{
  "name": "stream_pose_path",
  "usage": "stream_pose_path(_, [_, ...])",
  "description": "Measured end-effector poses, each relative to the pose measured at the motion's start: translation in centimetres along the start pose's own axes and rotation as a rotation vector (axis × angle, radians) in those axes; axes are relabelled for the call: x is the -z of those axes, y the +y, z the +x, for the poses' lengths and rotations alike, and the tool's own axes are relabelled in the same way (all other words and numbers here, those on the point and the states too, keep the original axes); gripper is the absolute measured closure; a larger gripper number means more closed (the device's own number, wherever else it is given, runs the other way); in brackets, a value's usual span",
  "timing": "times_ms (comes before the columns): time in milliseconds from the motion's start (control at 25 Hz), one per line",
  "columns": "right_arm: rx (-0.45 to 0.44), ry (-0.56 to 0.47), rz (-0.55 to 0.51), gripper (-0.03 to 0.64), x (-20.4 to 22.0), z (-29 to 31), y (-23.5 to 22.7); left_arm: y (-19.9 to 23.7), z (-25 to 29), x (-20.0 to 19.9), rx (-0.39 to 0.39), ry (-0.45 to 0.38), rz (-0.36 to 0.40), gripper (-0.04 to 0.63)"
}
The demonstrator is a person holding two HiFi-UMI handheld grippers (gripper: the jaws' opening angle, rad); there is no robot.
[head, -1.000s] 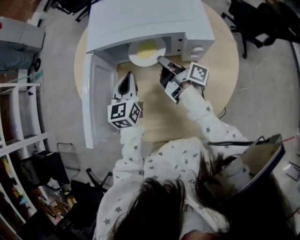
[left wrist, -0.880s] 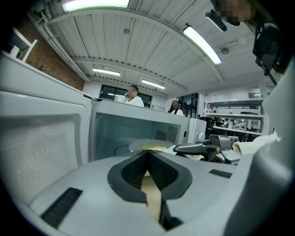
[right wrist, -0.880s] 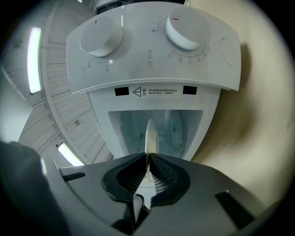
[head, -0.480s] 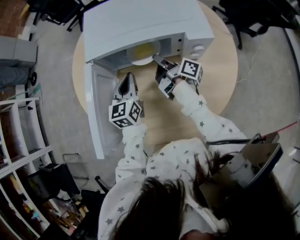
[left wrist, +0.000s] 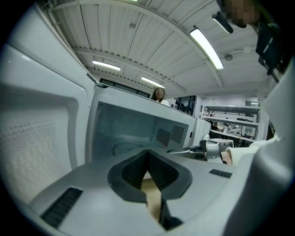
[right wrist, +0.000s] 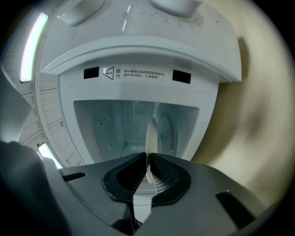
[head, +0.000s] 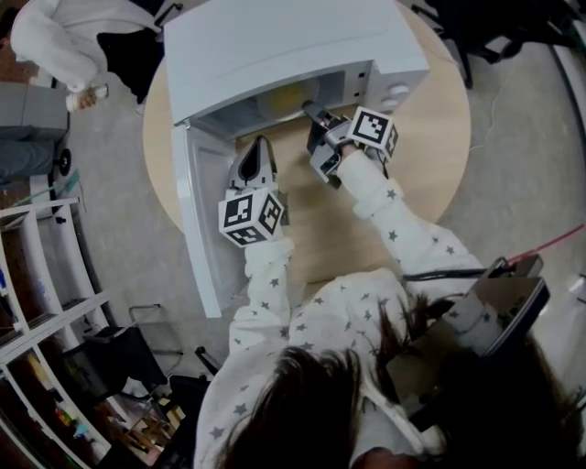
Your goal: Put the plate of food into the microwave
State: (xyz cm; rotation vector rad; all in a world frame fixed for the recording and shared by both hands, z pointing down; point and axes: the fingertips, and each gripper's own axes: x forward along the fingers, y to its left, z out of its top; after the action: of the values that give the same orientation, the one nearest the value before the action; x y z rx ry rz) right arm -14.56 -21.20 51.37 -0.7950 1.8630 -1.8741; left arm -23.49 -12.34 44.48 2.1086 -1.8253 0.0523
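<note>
A white microwave [head: 284, 37] stands on the round wooden table [head: 426, 137] with its door [head: 197, 211] swung open to the left. The white plate of yellow food [head: 291, 94] lies mostly inside the cavity. My right gripper [head: 311, 112] reaches into the opening, shut on the plate's near rim. In the right gripper view the plate [right wrist: 152, 133] shows edge-on between the pads of that gripper [right wrist: 148, 166]. My left gripper [head: 256, 148] hovers over the table just before the opening, shut and holding nothing. Its own view faces the cavity [left wrist: 129, 131] past its shut tips [left wrist: 148, 154].
A person in white [head: 64, 37] stands beyond the table at the top left. White shelving [head: 37, 266] lines the left side. Dark chairs [head: 476, 27] stand at the top right. The open door blocks the table's left side.
My right gripper has pushed the plate deeper into the microwave. My left gripper has hardly moved. A person in white has come into view at the top left.
</note>
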Motion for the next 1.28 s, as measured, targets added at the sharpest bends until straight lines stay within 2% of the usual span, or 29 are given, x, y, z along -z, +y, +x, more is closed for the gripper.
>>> stream_pose_path(360, [0.036, -0.009, -0.006, 0.598, 0.0, 0.5, -0.4, 0.2, 0.2, -0.1, 0.0, 0.002, -0.003, 0.594])
stream_pose_path(920, [0.178, 0.034, -0.161, 0.598, 0.0, 1.4, -1.4, 0.4, 0.6, -0.2, 0.005, 0.011, -0.003, 0.594])
stream_pose_path(1000, [0.178, 0.047, -0.17, 0.506, 0.0, 1.5, -1.5, 0.3, 0.5, -0.1, 0.004, 0.011, -0.005, 0.594])
stream_pose_path(1040, [0.176, 0.055, -0.178, 0.505, 0.0, 1.5, -1.4, 0.2, 0.5, -0.1, 0.004, 0.01, -0.005, 0.594])
stream_pose_path(1120, [0.188, 0.072, -0.219, 0.449, -0.1, 1.5, -1.0, 0.0, 0.4, -0.2, 0.006, 0.007, -0.004, 0.594])
stream_pose_path(1280, [0.241, 0.123, -0.289, 0.437, -0.2, 2.3, -1.1, 0.4, 0.6, 0.0, 0.008, 0.011, -0.008, 0.594])
